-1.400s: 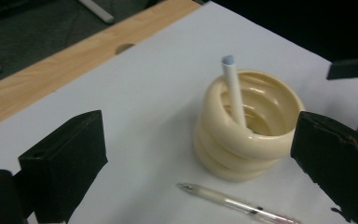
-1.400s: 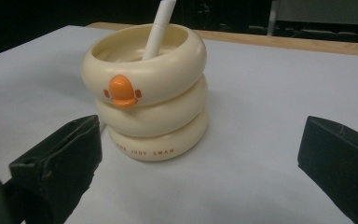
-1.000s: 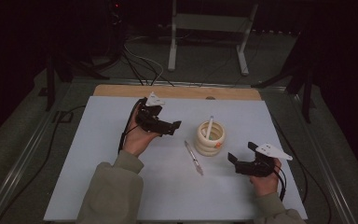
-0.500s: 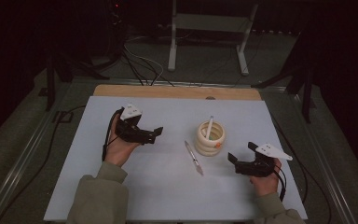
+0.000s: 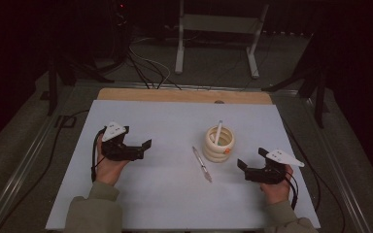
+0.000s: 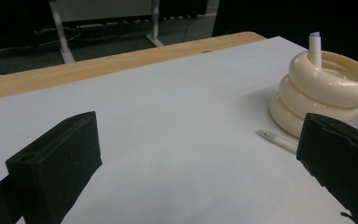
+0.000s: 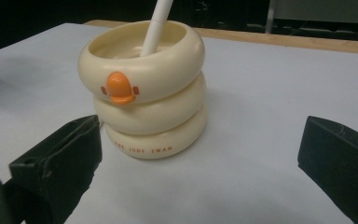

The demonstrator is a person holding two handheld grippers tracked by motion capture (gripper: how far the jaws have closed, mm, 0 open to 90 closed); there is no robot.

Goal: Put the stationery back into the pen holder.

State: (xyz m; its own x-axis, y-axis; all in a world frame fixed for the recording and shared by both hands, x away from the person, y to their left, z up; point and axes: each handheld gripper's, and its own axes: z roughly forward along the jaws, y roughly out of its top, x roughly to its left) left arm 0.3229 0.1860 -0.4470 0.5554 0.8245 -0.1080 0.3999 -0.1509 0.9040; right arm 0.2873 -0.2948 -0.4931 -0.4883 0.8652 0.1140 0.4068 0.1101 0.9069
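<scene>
My left hand-held gripper sits at abt 9 o'clock on the white tabletop, jaws wide apart w/ nothing between them, pointing toward 3 o'clock. My right hand-held gripper is at abt 4 o'clock, jaws also spread apart & empty, pointing toward 10 o'clock at the pen holder.

The cream ringed pen holder stands upright just right of centre, three stacked rings, w/ an orange duck bill on the top ring facing my right hand-held gripper. Small print on the bottom ring in the right gripper view. One white pen stands inside it, leaning toward 12 o'clock.

A 2nd pen lies flat on the tabletop just beside the holder, at its 8 o'clock, running roughly 11-to-5. In the left gripper view its tip shows near the holder's base, partly hidden behind my jaw. Neither hand-held gripper touches a pen or the holder; right one is near the holder, left one well apart.
</scene>
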